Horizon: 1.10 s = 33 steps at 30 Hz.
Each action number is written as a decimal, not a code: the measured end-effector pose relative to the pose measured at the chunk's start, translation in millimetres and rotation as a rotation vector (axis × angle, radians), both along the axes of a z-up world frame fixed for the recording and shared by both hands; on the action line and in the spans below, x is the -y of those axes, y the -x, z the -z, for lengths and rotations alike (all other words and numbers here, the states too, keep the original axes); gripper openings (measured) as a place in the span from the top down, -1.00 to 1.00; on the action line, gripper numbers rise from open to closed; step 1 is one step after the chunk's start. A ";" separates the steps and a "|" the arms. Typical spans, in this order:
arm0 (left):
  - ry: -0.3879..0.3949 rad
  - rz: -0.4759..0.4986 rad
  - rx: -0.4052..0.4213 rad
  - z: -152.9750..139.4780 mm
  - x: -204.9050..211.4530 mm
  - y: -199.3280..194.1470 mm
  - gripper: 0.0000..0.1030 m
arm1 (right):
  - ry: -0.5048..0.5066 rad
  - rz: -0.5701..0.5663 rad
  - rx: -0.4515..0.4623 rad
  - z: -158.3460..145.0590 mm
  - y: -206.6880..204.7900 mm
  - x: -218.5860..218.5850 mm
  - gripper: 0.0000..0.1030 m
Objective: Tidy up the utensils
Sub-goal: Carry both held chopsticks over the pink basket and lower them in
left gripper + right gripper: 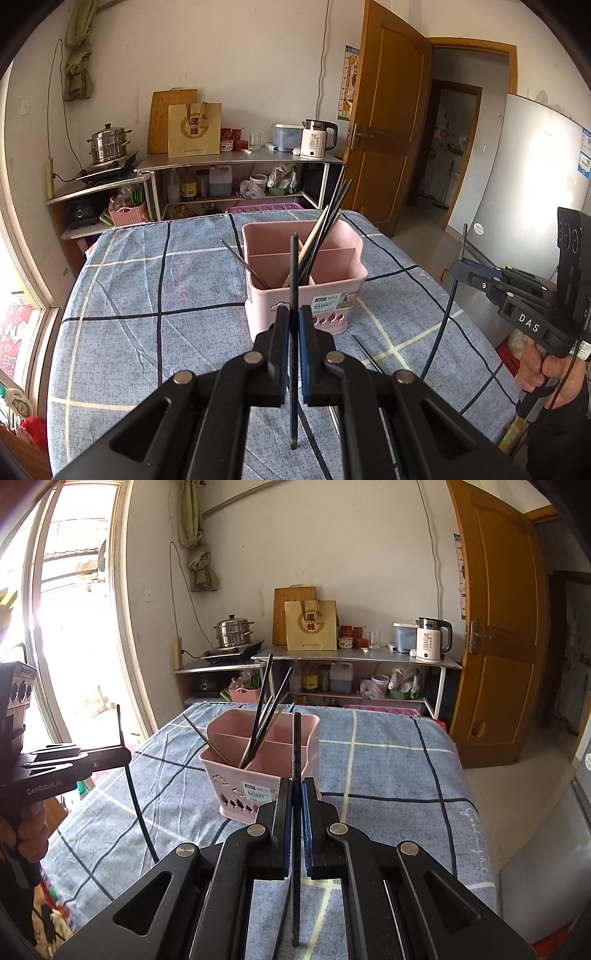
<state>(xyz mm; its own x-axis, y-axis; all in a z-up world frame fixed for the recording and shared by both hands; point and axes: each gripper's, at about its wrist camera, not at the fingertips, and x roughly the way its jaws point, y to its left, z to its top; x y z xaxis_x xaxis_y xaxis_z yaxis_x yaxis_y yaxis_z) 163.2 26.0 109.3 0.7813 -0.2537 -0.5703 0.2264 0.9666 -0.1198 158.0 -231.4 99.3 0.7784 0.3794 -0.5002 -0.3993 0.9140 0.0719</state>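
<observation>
A pink divided basket [266, 295] [221, 786] stands on the table with several dark and pale chopsticks [325, 236] [264, 709] leaning in its compartments. My left gripper [293, 317] is shut on an upright black chopstick [293, 266], in front of the basket and above the cloth. My right gripper [295, 790] is shut on another upright black chopstick [296, 746], also short of the basket. Each gripper shows in the other's view: the right gripper [460, 266] at the right, the left gripper [123, 755] at the left. One more black chopstick [365, 354] lies on the cloth.
The table carries a blue-grey checked cloth [147, 295] [388, 775]. Behind it stands a metal shelf unit [240, 160] with a white kettle [317, 140] and a steamer pot [109, 146]. A wooden door [388, 129] and a silver fridge [528, 184] are to the right.
</observation>
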 end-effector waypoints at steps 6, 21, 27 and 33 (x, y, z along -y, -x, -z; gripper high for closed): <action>0.001 0.007 0.004 -2.6 -1.2 3.4 0.89 | -0.004 -0.001 0.018 -7.0 4.5 -0.1 0.90; 0.008 0.011 -0.005 -5.7 -2.0 5.7 0.89 | -0.002 -0.010 0.038 -15.4 10.4 -1.8 0.90; 0.015 0.011 -0.017 -6.5 -3.0 1.3 0.89 | -0.005 -0.024 0.048 -19.7 11.3 -4.7 0.90; 0.012 0.017 -0.031 -8.8 -3.6 -5.3 0.89 | -0.007 -0.042 0.043 -19.2 7.6 -11.9 0.90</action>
